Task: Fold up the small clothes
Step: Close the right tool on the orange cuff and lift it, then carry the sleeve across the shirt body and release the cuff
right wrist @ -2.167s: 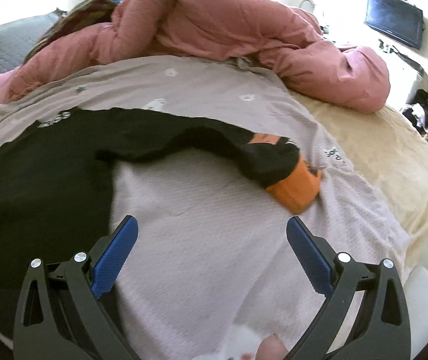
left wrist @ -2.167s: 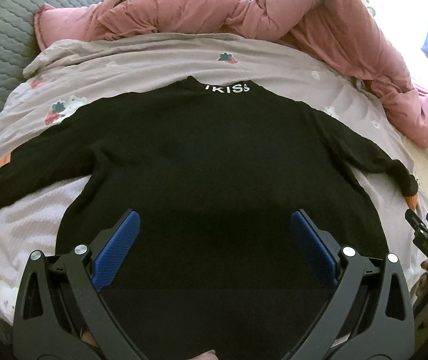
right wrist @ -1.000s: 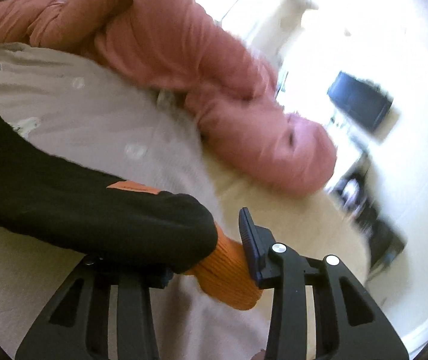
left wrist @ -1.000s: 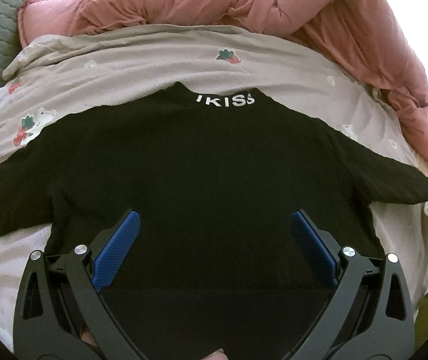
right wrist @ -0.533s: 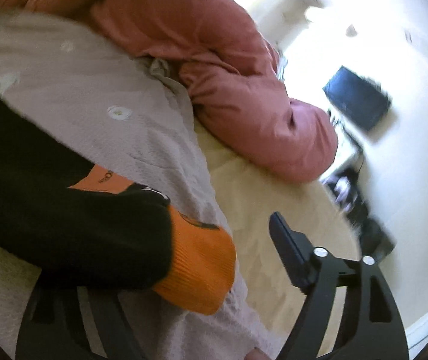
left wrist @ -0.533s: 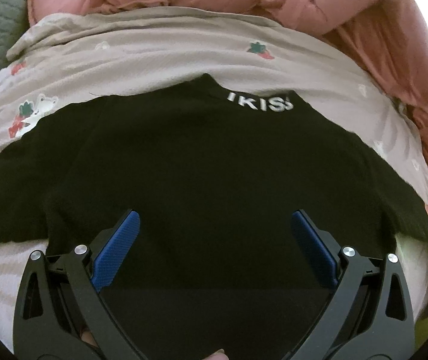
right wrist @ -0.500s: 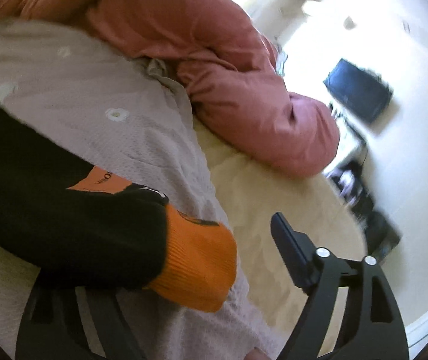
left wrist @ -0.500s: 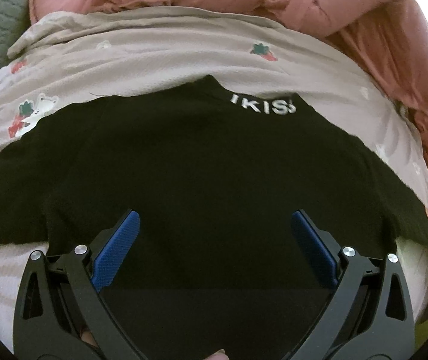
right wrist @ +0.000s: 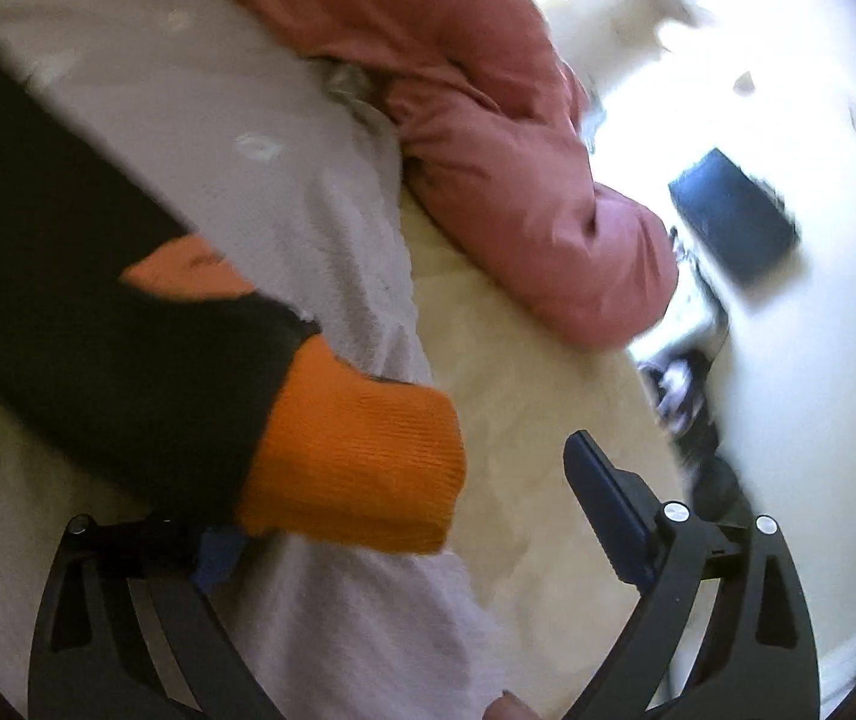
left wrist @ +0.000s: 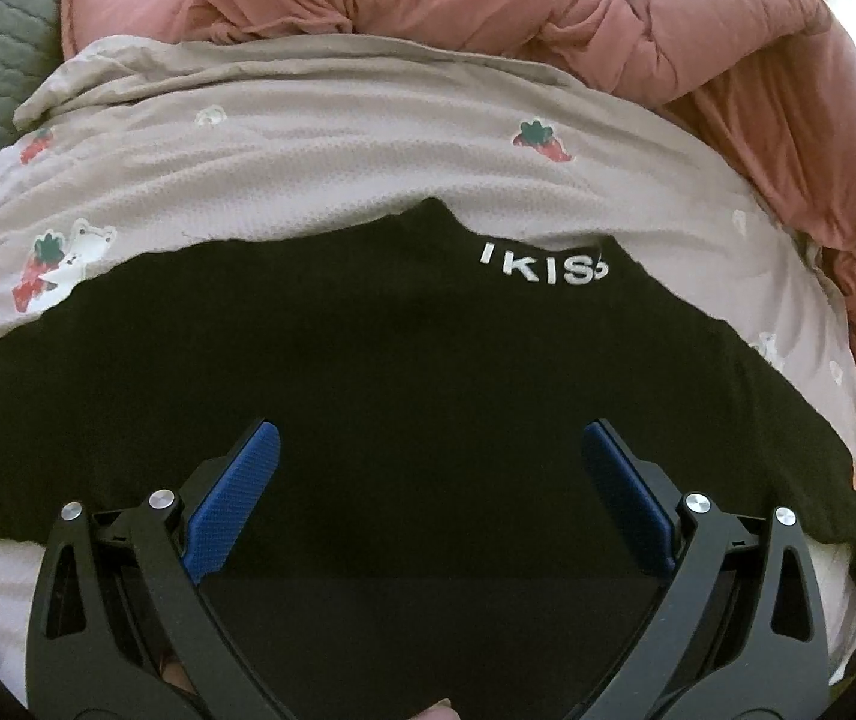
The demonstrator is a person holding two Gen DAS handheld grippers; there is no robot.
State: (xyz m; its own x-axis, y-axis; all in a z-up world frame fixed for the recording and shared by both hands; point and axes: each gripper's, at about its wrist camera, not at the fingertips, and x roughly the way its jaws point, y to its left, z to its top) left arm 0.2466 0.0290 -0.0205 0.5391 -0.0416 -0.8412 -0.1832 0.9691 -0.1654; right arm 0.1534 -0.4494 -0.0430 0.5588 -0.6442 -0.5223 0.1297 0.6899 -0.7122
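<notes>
Your left tool (left wrist: 428, 474) hangs wide apart over the sweater (left wrist: 368, 372) on the bed (left wrist: 338, 150). Your right tool (right wrist: 404, 498) is opening; the orange cuff (right wrist: 362, 462) lies between its jaws, unpinched.

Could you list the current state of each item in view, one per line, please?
Black sweater: spread flat, unfolded, collar away from the camera.
Orange cuff: lying across the left finger, not clamped.
Left hand-held gripper: open, above the sweater's body.
Right hand-held gripper: jaws opening, sleeve end between them.
Pink duvet: bunched up.
Printed blanket: spread under the sweater.

Black sweater (left wrist: 416, 396) lies flat, orange cuff (right wrist: 362, 450) outstretched.
</notes>
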